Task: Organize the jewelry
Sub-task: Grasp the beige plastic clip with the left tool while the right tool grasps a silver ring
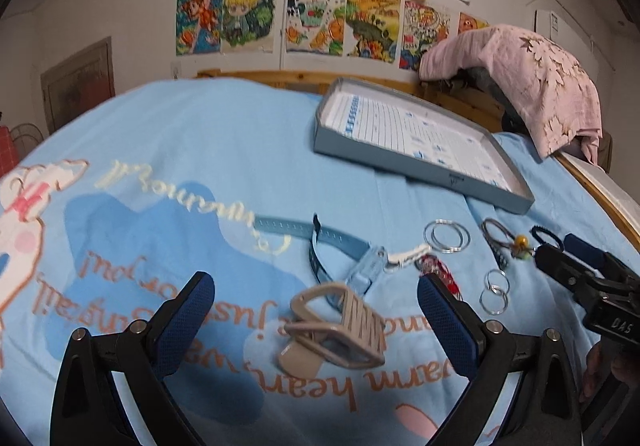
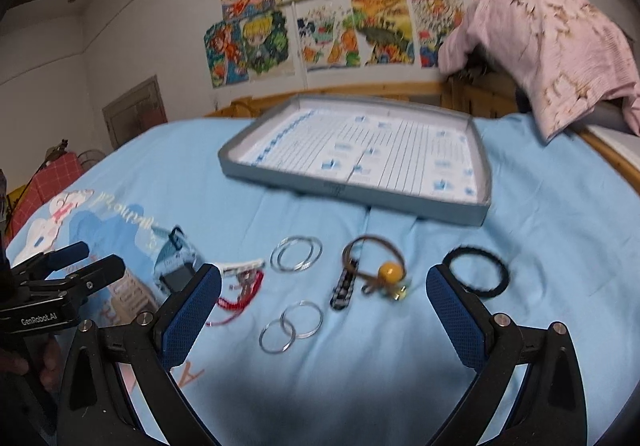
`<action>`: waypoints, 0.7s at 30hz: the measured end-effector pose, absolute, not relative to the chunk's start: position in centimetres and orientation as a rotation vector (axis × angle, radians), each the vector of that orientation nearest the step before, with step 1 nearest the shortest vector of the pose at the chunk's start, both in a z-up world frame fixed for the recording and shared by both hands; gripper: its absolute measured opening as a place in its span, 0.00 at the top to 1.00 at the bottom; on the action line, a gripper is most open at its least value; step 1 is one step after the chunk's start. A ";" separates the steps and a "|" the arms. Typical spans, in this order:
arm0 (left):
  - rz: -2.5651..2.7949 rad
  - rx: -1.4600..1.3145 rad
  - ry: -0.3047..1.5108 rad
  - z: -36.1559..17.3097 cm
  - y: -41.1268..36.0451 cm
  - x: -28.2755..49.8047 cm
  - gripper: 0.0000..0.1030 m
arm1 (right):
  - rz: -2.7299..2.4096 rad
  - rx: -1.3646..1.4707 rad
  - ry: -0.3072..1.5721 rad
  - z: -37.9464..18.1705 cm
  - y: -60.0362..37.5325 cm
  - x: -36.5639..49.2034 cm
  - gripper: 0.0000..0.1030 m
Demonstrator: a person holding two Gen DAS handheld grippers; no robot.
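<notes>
Blue bedsheet (image 2: 540, 246) strewn with jewelry, children's drawings (image 2: 320, 6) pinned behind.
Nearer than the grey tray (image 2: 352, 192) were laid silver hoops (image 2: 296, 254), smaller rings (image 2: 290, 326), a yellow-bead tie (image 2: 390, 270) and a black band (image 2: 478, 272). Both the left gripper (image 1: 316, 306), over a beige hair claw (image 1: 340, 326), and the right gripper (image 2: 324, 306) were held with jaws wide apart, gripping nothing.

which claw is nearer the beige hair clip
Left. The beige hair clip lies on the sheet between the open fingers of the left claw. The right claw hangs open farther right, over the ring pairs, apart from the clip.
</notes>
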State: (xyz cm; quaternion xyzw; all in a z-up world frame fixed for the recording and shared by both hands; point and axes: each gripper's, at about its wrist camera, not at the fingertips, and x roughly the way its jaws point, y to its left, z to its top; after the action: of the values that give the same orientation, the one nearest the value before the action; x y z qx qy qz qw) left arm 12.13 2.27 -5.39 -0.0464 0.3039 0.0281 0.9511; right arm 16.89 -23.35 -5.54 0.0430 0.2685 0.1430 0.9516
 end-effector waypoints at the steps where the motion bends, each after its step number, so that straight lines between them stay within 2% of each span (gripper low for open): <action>1: 0.051 -0.101 0.629 -5.7 2.4 12.3 0.06 | 0.300 0.082 0.563 -5.9 -23.2 17.1 0.15; 2: 0.047 -0.106 0.638 -6.0 2.4 12.4 0.10 | 0.311 0.076 0.583 -6.3 -22.9 17.2 0.21; 8: 0.020 -0.141 0.684 -7.4 2.8 12.7 0.25 | 0.359 0.075 0.659 -7.9 -22.3 17.6 0.33; 16: -0.025 -0.166 0.729 -8.6 2.4 13.2 0.36 | 0.411 0.047 0.742 -9.5 -20.9 18.7 0.36; 21: -0.040 -0.175 0.728 -8.6 2.3 13.3 0.46 | 0.436 0.036 0.777 -10.2 -20.1 19.4 0.42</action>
State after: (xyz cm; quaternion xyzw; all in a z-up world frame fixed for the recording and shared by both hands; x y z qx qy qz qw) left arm 13.28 2.32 -8.59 -0.0857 0.3556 -0.0196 0.9305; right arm 19.39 -20.14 -10.21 0.0176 0.3759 0.2107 0.9022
